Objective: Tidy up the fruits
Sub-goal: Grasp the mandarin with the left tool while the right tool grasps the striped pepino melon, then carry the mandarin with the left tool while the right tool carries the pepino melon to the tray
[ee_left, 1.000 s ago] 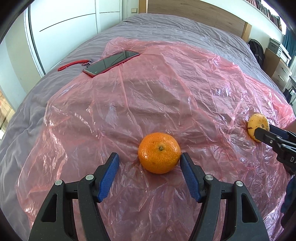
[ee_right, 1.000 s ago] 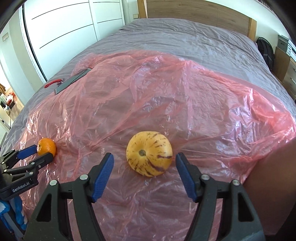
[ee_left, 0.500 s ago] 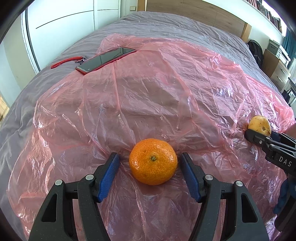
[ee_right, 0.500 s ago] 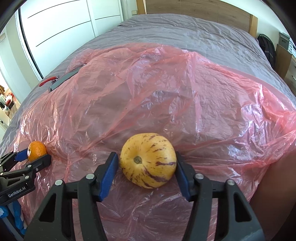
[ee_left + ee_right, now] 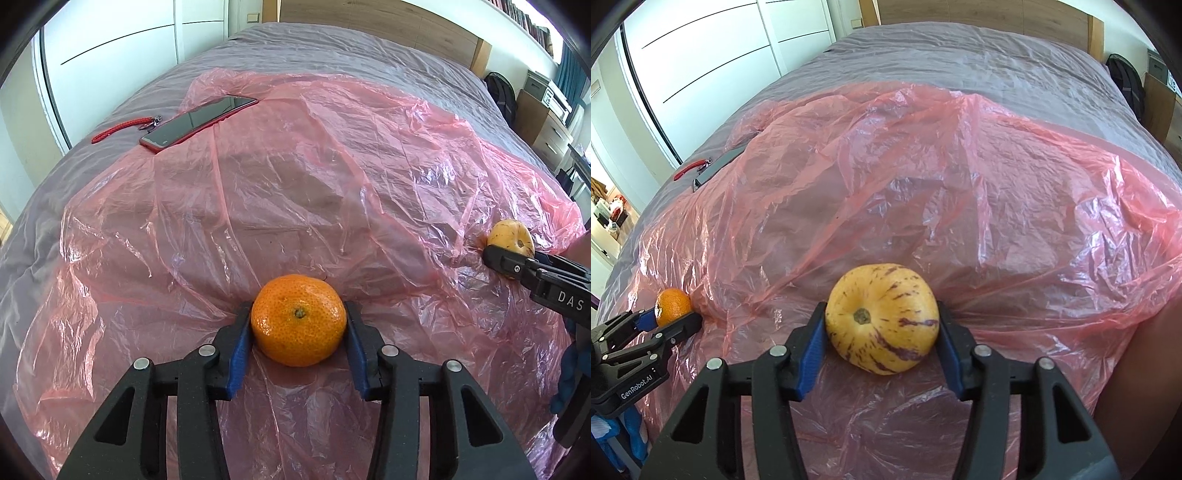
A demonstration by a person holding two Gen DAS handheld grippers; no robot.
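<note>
We hold one fruit in each tool. Our left gripper (image 5: pixel 298 325) is clamped on the orange (image 5: pixel 298 320), stem end facing the camera; our right gripper (image 5: pixel 882 325) is clamped on the striped yellow fruit (image 5: pixel 882 318). Both sit low on the pink plastic sheet (image 5: pixel 295 177), perhaps just lifted. The fruits lie well apart, the orange to the left. The grippers read "GenRobot.AI" and "DAS".

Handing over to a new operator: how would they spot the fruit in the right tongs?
On the bed's pink plastic sheet, find the right tongs. Clamped between the blue pads is the round yellow fruit, purple-streaked, unlike the plain orange mandarin far left.
</note>
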